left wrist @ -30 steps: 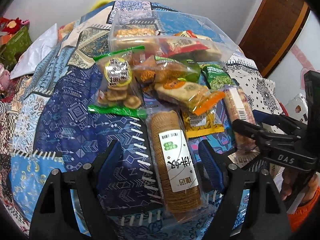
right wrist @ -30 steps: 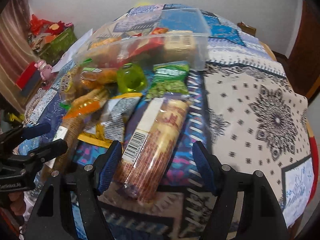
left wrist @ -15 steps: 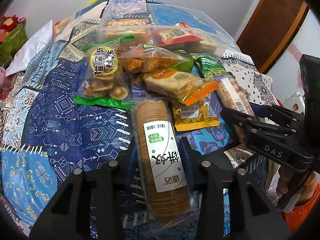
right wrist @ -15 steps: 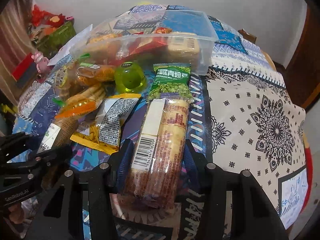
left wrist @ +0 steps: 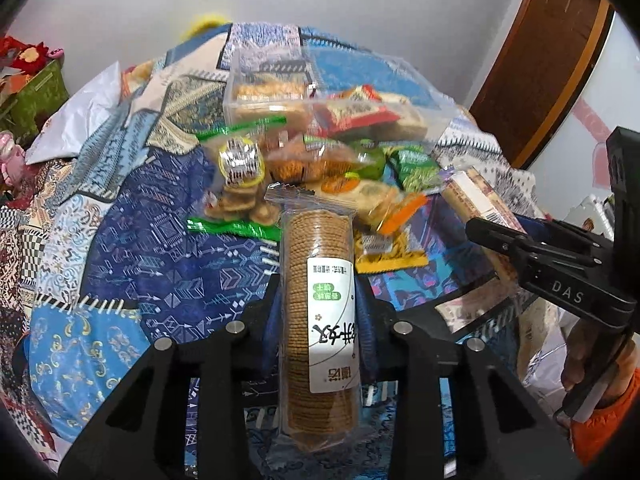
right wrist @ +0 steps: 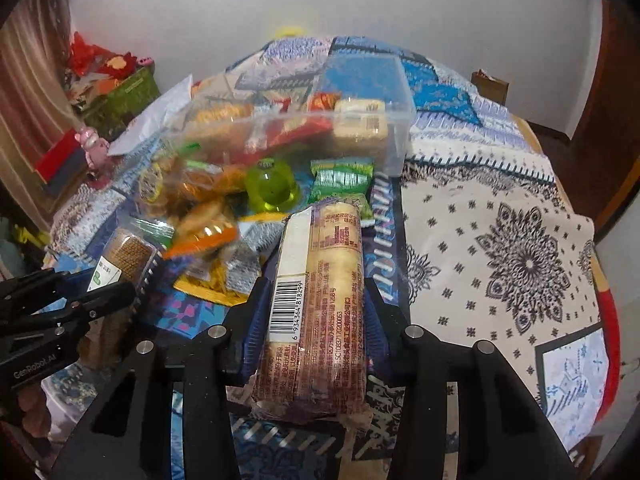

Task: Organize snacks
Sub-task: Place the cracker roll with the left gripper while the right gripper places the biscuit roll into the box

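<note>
On the table, under a patchwork cloth in blue and white: one heap of loose snacks near the middle, and behind it, toward the far edge, one clear plastic box.

Seen from the left wrist, from left to right:
- One bag of small round cookies with green ends, at the left side of the heap.
- One biscuit roll in clear wrap with a white label, lengthwise between the two pads of the left gripper. Pads narrow and pressing on both sides of the roll. Cannot tell if the roll touches the cloth.
- One yellow packet, flat on the cloth just to the right of the roll.
- At the right edge of the view, the right gripper in one hand with an orange sleeve.

Seen from the right wrist, from left to right:
- One orange-ended packet, then one green jelly cup, then one green pea packet, all in front of the box.
- Inside the box, at least three packs, lying side by side; exact number hard to tell because of blur.
- One long wafer pack with a barcode, between the two pads of the right gripper. Jaws closing, pads already against both sides of the pack, its far end over the heap.

To the right of the wafer pack, only bare cloth up to the right edge of the table.
</note>
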